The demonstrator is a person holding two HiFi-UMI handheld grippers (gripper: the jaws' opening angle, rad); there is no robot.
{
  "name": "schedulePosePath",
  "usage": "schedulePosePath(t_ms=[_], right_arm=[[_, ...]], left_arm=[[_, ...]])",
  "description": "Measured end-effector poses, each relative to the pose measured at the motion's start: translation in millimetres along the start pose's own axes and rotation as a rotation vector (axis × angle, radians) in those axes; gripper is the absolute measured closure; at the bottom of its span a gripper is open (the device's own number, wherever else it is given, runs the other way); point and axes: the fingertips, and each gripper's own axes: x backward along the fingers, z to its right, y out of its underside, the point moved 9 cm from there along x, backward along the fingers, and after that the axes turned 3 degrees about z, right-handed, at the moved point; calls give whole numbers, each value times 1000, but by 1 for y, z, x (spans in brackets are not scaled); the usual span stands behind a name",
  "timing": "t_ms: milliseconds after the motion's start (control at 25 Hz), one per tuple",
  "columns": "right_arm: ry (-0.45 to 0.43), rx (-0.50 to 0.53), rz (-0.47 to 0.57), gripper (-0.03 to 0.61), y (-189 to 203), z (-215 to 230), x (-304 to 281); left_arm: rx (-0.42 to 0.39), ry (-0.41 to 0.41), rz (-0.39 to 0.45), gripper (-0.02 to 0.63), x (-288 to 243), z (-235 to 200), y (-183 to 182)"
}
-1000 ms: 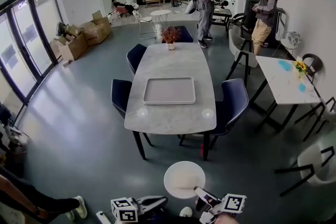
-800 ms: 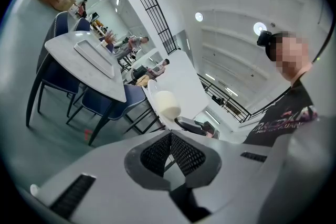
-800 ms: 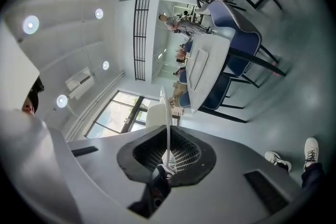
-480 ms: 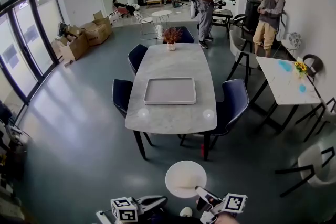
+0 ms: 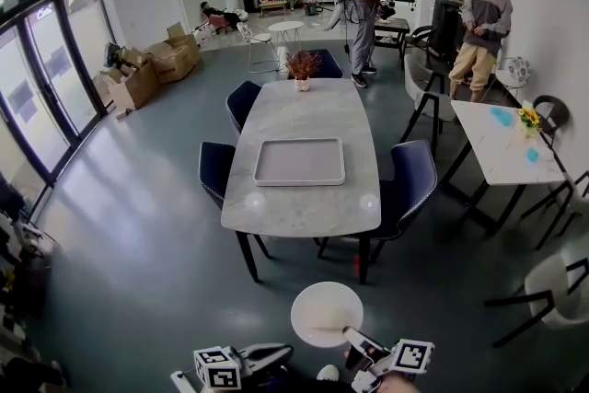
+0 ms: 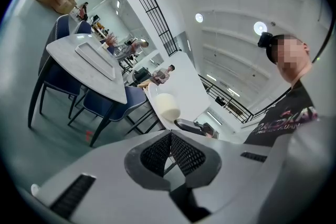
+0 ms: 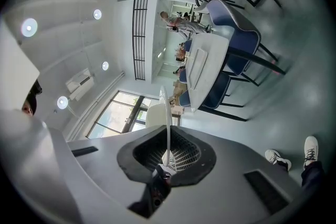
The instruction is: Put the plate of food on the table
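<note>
A round white plate (image 5: 326, 313) with a pale lump of food hangs level over the grey floor at the bottom of the head view. My right gripper (image 5: 356, 341) is shut on its near rim; in the right gripper view the plate (image 7: 167, 123) stands edge-on between the pads. My left gripper (image 5: 274, 352) sits beside it on the left, shut with nothing in it (image 6: 169, 147). From there the plate and food (image 6: 168, 106) show ahead. The marble table (image 5: 304, 110) stands further ahead, carrying a grey tray (image 5: 299, 161).
Blue chairs (image 5: 411, 175) ring the table, and a flower pot (image 5: 301, 65) stands at its far end. A white side table (image 5: 502, 138) and a white chair (image 5: 557, 290) are at the right. Two people (image 5: 366, 5) stand at the back. Cardboard boxes (image 5: 147, 74) lie at the left.
The table has drawn slightly nearer in the head view. The people at the back have shifted, and a leg at the bottom left is gone. Both grippers and the plate hold their places.
</note>
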Motion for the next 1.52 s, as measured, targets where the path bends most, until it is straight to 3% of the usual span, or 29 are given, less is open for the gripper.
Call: schedulePosePath(t_ms=[280,440,640,840,1280,1440,1520], right_arm=[[32,8,-1,560,-7,5,3],[-4,-32,15,560,-11,5,-1],[21,1,15,560,-13,7,-10],[12,-55,60,560,-9,1,-35],[8,-73,117,560,6,-18,-119],[63,-12,104,560,6,-12,-142],[68,-38,109,560,9,-15,-156]], left_arm=[[2,-11,1,606,-3,-6,3],[-4,-10,1,606,-7,-8,-2],[22,-2,3,606,-5,-21,-9],[5,32,-14,606,0,-36,-35],[18,48,-51,606,44,-94,-98],[39,57,-57,606,54,-117,-111],[54,58,-54,606,61,-128,-116]])
